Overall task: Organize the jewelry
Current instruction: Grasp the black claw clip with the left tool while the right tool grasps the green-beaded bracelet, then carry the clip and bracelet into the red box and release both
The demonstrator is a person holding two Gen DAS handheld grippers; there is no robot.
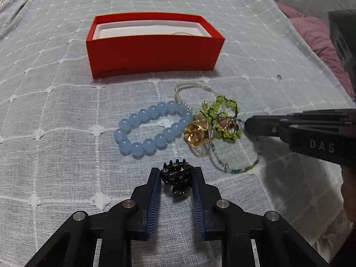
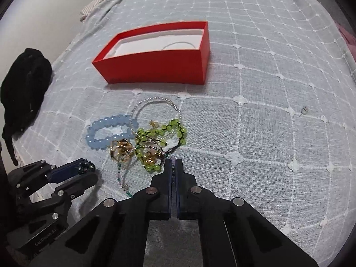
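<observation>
My left gripper [image 1: 176, 173] is shut on a black jewelled hair claw [image 1: 176, 179], just above the bedspread; it also shows in the right wrist view [image 2: 85, 165]. A jewelry pile lies ahead: a blue bead bracelet [image 1: 133, 120], a green bead bracelet [image 1: 222, 111], gold rings [image 1: 194, 134], a pearl strand [image 1: 184, 93] and a thin beaded strand [image 1: 244, 166]. My right gripper [image 2: 173, 162] is shut at the pile's edge on a small clear bead of a strand [image 2: 173, 160]. The open red box [image 1: 153, 53] with a white insert stands beyond.
A pale blue checked bedspread [image 2: 267, 111] covers the bed. A black bag [image 2: 24, 89] lies at the left edge. A pink pillow [image 1: 311, 35] sits at the right. A small ring-like item [image 2: 303, 110] lies alone to the right.
</observation>
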